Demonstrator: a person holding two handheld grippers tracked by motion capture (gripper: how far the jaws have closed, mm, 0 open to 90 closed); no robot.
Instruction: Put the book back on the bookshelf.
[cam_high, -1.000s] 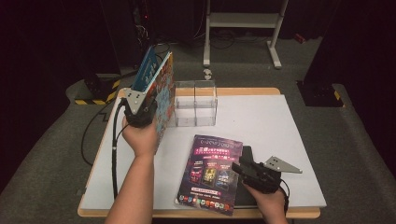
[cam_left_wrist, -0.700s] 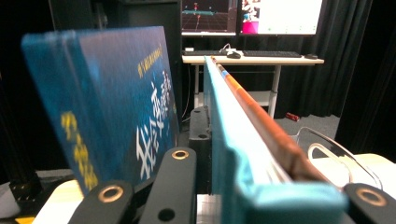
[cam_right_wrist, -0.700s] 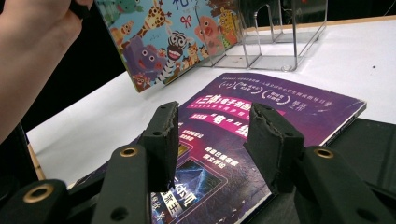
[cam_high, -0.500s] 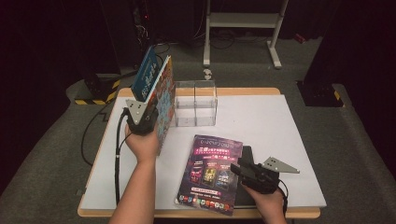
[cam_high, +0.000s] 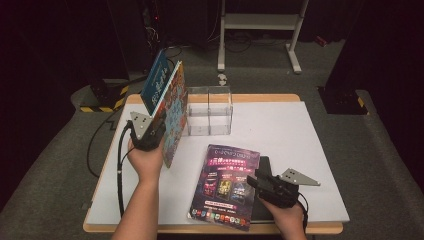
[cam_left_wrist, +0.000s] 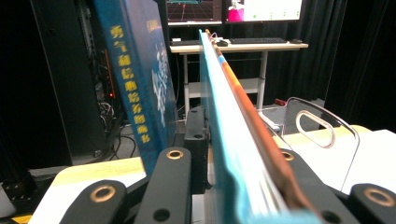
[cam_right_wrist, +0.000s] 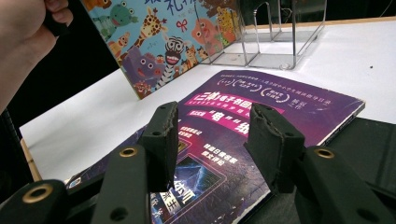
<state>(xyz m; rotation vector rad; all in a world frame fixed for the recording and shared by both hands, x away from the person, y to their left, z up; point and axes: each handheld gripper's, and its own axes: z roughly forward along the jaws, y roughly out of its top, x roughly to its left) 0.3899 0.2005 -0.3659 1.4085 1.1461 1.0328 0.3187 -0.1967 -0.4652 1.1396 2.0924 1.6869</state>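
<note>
High view: left gripper (cam_high: 159, 131) holds two books upright at the table's (cam_high: 300, 150) left edge, just left of the clear acrylic organizer (cam_high: 209, 117): a blue hardcover (cam_high: 156, 80) and a picture book (cam_high: 172, 117) with cartoon animals. Its jaws have just been opening a little, yet both books stand between them and the pads appear to press on them. Stiff boards, smooth covers, top-heavy when stood on edge; best pinched low across both.

Left gripper view: books edge-on, blue spine (cam_left_wrist: 135, 84) leaning away from the thin teal-edged book (cam_left_wrist: 224, 140), a gap the high view hides.

Right gripper view: jaws part-spread with nothing between them, poised over the purple magazine (cam_right_wrist: 252, 126), floppy and glossy, lying flat partly on a black folder (cam_right_wrist: 369, 140). Right gripper (cam_high: 254, 182) sits at its right edge.
</note>
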